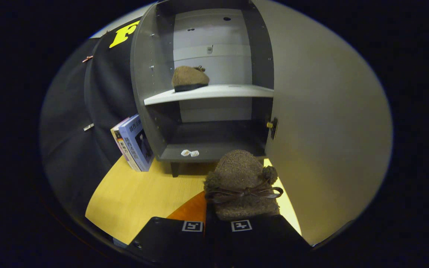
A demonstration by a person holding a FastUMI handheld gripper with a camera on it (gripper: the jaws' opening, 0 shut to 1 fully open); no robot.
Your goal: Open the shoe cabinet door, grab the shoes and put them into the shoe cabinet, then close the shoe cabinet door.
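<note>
Shoe in hand: a brown fuzzy slipper-shoe (242, 186) sits just ahead of the gripper (217, 226), its heel end running down between the two fingers, toe pointing towards the cabinet.
Look: nubbly wool-like upper, rounded toe, a thin dark bow tied across the top and a small pompom on its right side.
Handling, as a guess: light and soft, so it will squash rather than slip; the fabric looks grippy. The collar or heel edge seems the best place to pinch; the bow and pompom are flimsy and should be left alone.
Gripper state: the fingers stand close together with the shoe's rear between them; it looks held, but where they meet the fabric is hidden, so I cannot tell whether both press on it.
Shoe cabinet (151, 67): grey, straight beyond the fingers, standing on a yellow wooden table (132, 193).
Door (322, 123): swung wide open, beyond and to the right of the shoe.
Matching shoe (190, 78): already on the middle shelf (233, 90), left of centre.
Bottom compartment: two small white packets (190, 153) near its front lip.
Books (134, 143): leaning against the cabinet's left side.
Stage, as I read it: second shoe on its way in; door still to close.
</note>
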